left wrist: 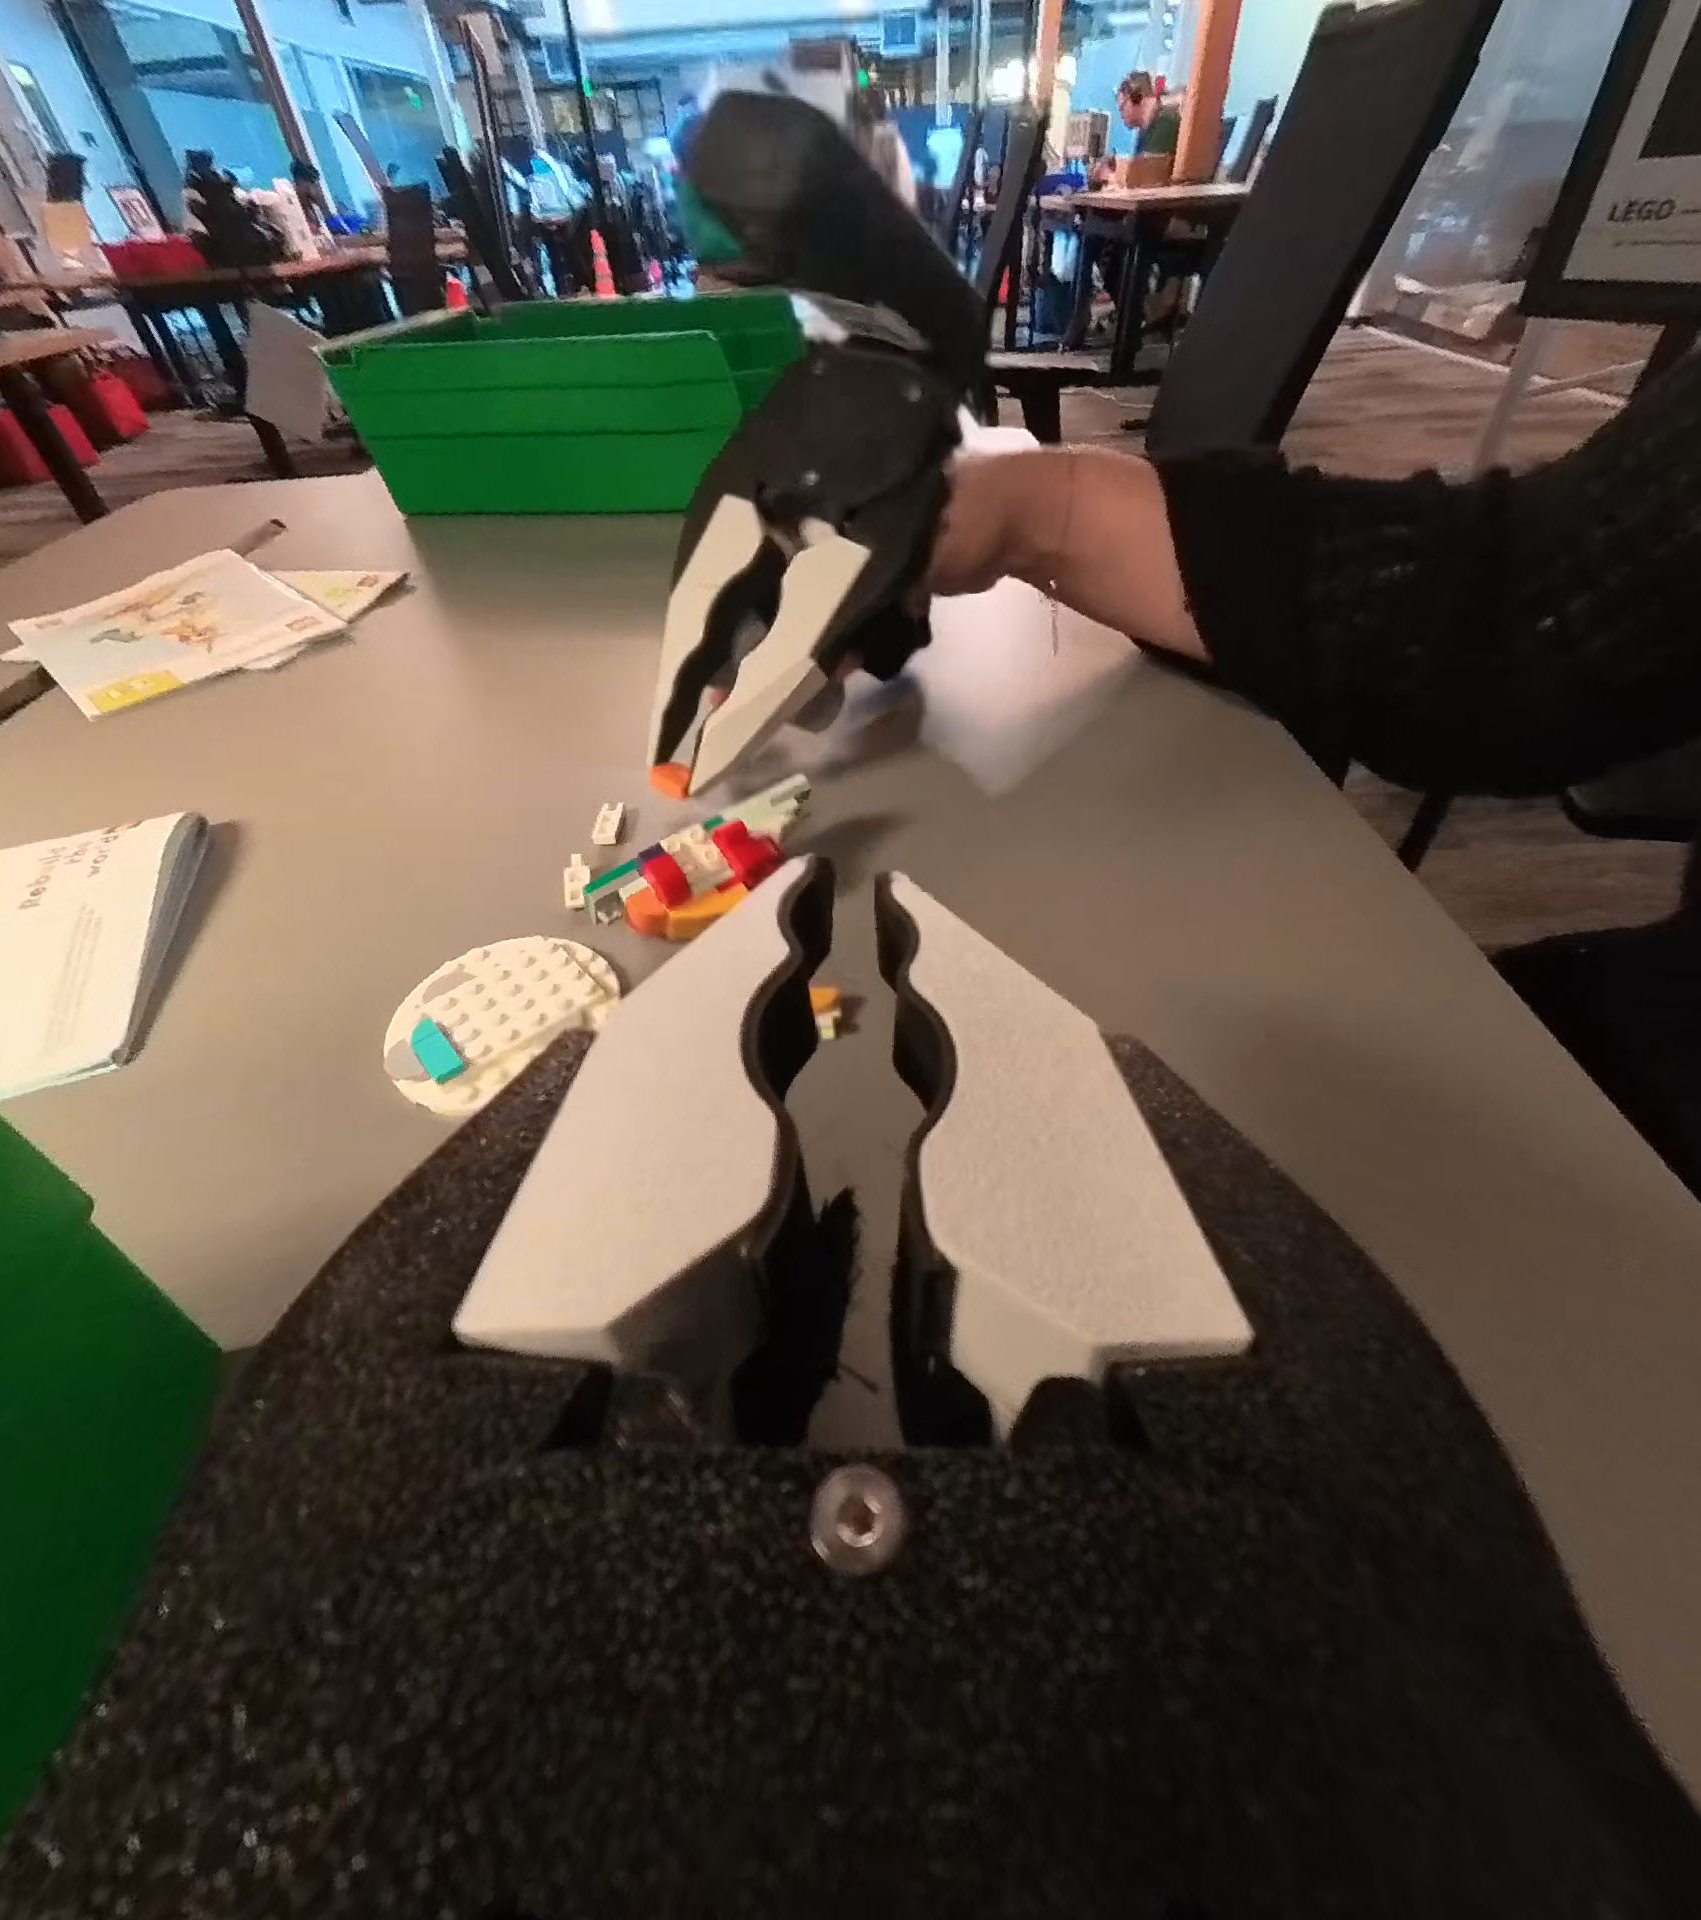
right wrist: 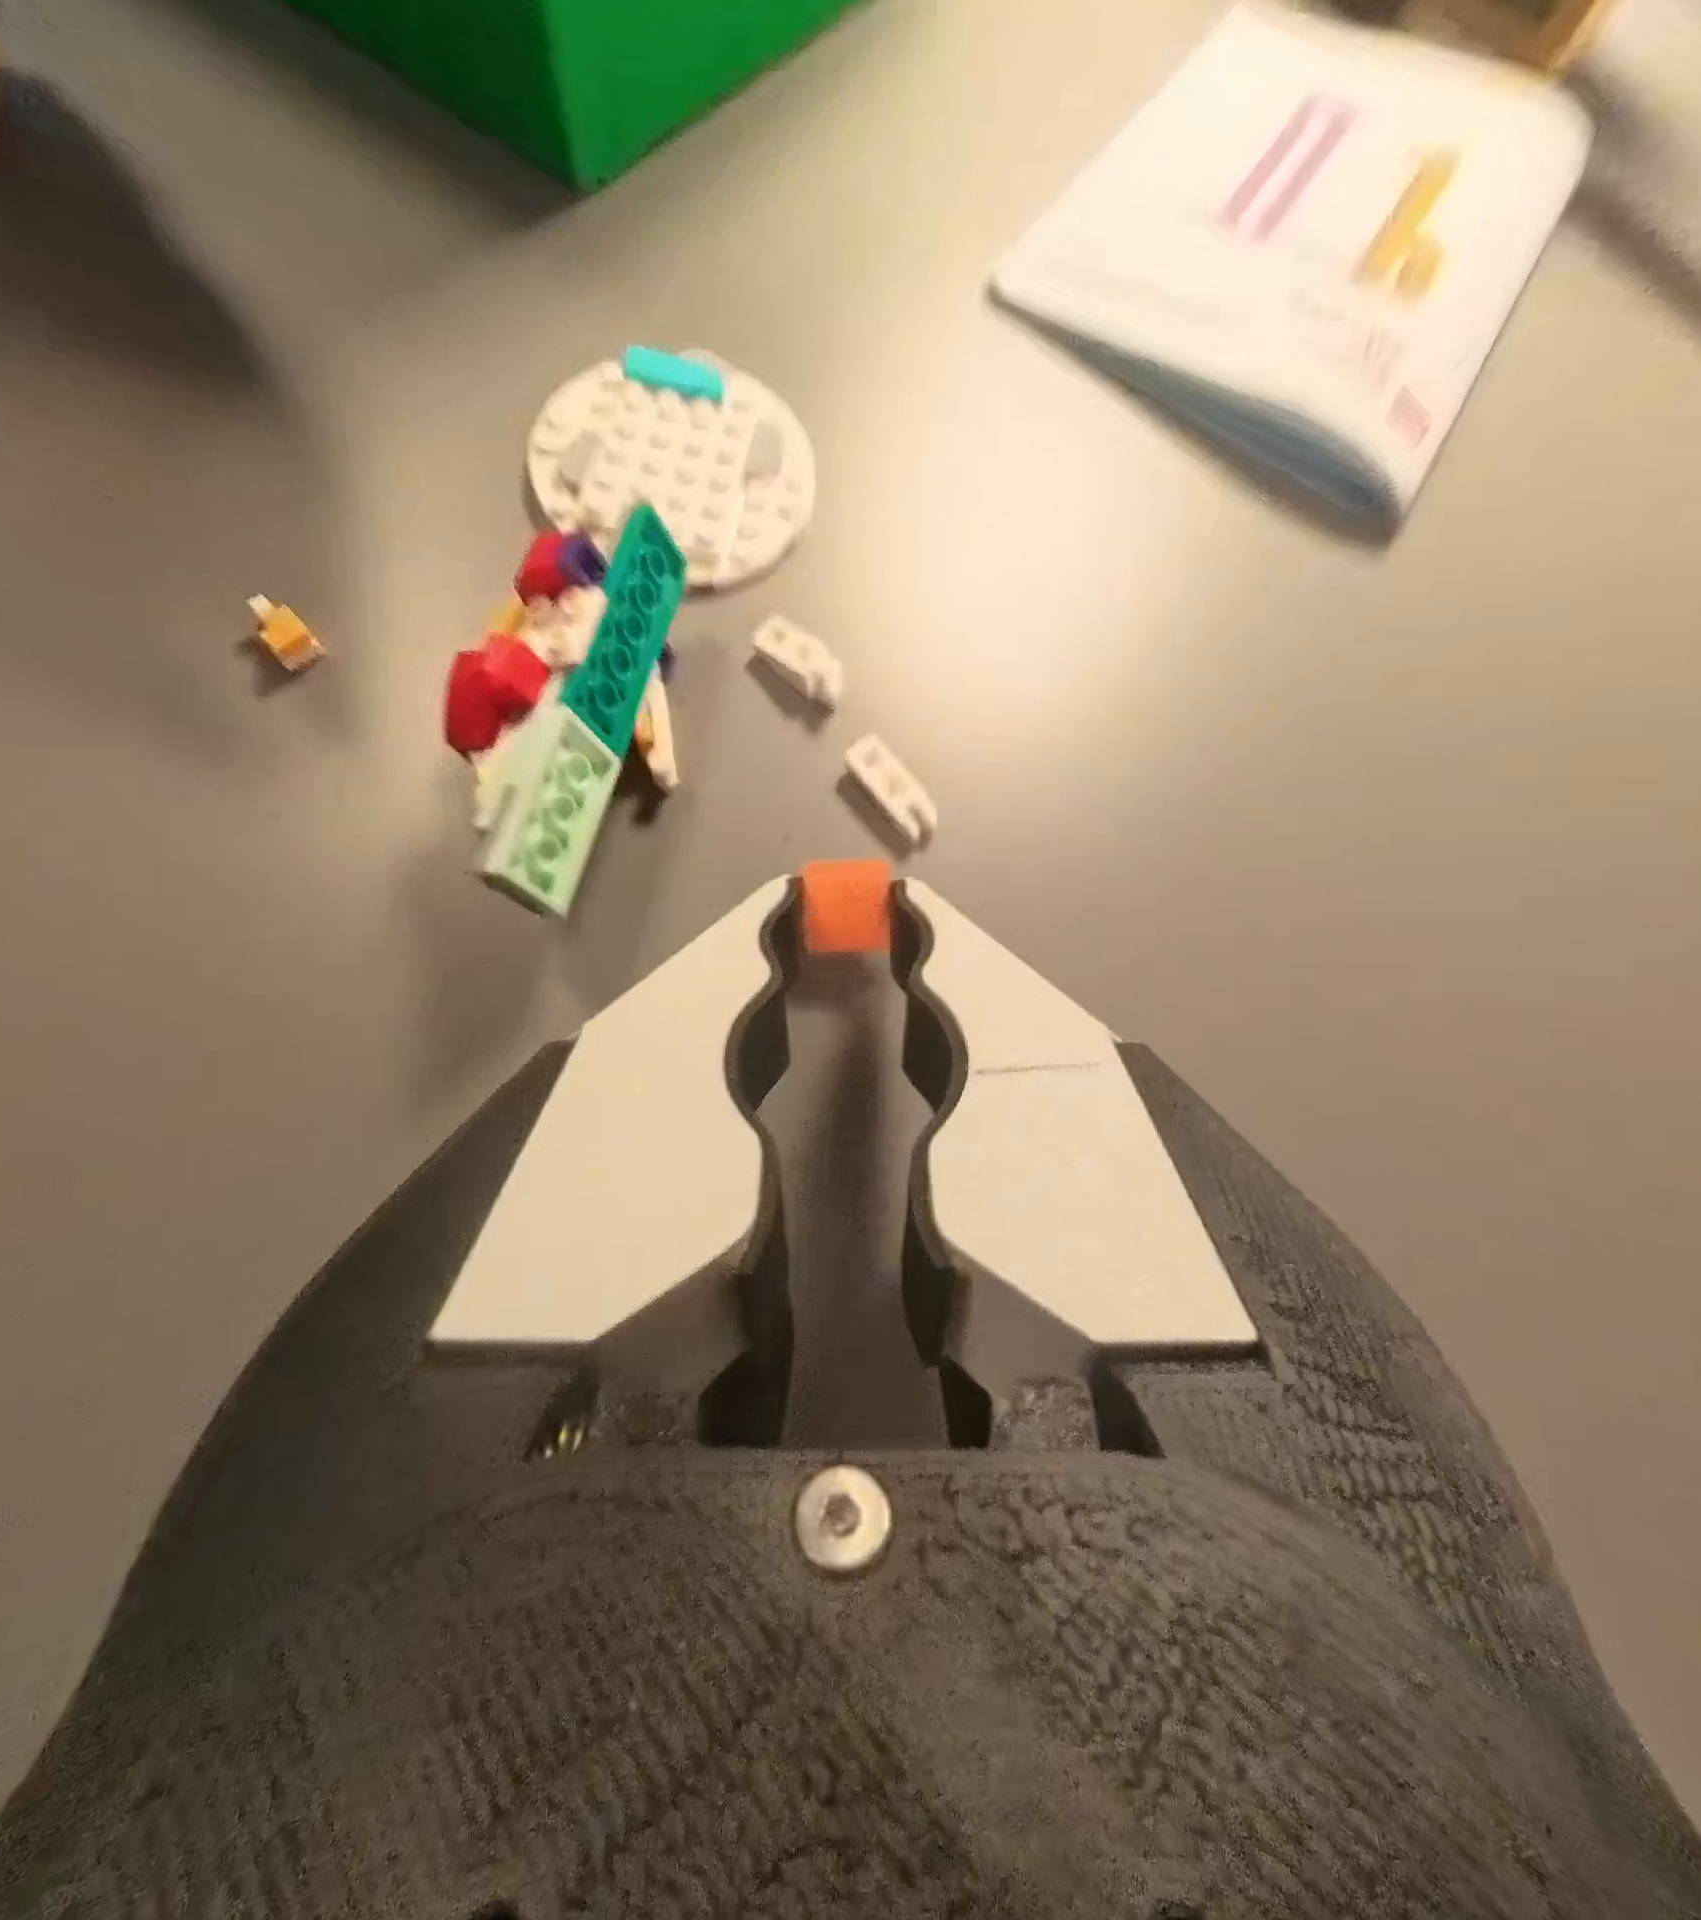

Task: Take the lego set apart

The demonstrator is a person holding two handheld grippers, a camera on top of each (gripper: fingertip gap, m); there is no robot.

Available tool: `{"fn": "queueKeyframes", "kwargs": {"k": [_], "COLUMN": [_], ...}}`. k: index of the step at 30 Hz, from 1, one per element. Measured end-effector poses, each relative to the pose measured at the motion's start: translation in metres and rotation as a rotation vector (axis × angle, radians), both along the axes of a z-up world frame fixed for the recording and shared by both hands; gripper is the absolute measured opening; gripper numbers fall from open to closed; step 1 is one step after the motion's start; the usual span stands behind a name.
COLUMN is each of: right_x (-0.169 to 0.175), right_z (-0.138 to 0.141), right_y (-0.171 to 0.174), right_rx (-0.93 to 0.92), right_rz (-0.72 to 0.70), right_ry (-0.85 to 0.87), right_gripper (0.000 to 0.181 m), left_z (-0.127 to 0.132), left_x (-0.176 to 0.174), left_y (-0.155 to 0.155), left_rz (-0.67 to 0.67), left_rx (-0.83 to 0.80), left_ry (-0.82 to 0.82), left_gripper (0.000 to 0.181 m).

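On the table: the half-dismantled lego cluster [right wrist: 565, 707] of red, white and green plastic bricks lies beside a round white studded plate [right wrist: 671, 462].
Right gripper [right wrist: 844, 902]: clamped on a small orange brick [right wrist: 842, 906].
Left gripper [left wrist: 851, 883]: parted, empty.
Handling: likely light, rigid, slick; pinch flat brick sides.

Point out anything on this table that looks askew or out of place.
The lego cluster lies tipped on its side, plate undersides showing, off the round white plate. Loose white bits lie scattered nearby. Right tongs pinch an orange brick.
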State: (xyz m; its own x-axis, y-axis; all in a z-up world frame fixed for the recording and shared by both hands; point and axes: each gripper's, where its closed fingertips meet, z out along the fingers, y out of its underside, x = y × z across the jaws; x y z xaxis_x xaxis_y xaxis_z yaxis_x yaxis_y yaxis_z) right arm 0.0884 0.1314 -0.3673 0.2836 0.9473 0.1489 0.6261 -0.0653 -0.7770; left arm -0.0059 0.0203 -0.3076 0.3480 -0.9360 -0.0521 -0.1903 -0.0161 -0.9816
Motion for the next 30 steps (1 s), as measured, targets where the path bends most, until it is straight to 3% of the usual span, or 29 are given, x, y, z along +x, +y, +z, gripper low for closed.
{"fn": "queueKeyframes", "kwargs": {"k": [1,5,7,13,22,24,26,28,30], "right_x": [-0.009,-0.055,-0.071,-0.097,-0.102,-0.103,-0.102,-0.102,-0.103], "right_z": [0.015,0.094,0.113,0.120,0.114,0.107,0.098,0.093,0.082], "right_y": [-0.003,-0.051,-0.073,-0.102,-0.110,-0.110,-0.107,-0.104,-0.102], "right_rx": [0.111,0.602,0.782,1.004,1.112,1.050,0.968,0.991,1.004], "right_rz": [0.035,0.215,0.261,0.303,0.295,0.318,0.329,0.333,0.352], "right_ry": [0.048,0.306,0.339,0.344,0.304,0.300,0.282,0.232,0.157], "right_gripper": [0.015,0.014,0.014,0.014,0.014,0.016,0.022,0.021,0.017], "left_z": [0.004,0.033,0.047,0.054,0.050,0.042,0.028,0.018,0.010], "left_x": [0.001,0.008,0.008,0.002,0.006,0.002,-0.005,-0.008,-0.009], "left_y": [0.002,0.009,0.012,0.013,0.003,0.007,0.012,0.013,0.012], "left_rz": [0.020,0.060,0.075,0.121,0.048,0.089,0.153,0.187,0.201], "left_rx": [0.012,-0.096,-0.138,-0.093,-0.052,0.089,0.346,0.597,0.737], "left_ry": [-0.029,-0.266,-0.362,-0.357,-0.283,-0.152,0.091,0.298,0.420], "left_gripper": [0.006,0.023,0.028,0.020,0.005,0.004,0.004,0.005,0.005]}}
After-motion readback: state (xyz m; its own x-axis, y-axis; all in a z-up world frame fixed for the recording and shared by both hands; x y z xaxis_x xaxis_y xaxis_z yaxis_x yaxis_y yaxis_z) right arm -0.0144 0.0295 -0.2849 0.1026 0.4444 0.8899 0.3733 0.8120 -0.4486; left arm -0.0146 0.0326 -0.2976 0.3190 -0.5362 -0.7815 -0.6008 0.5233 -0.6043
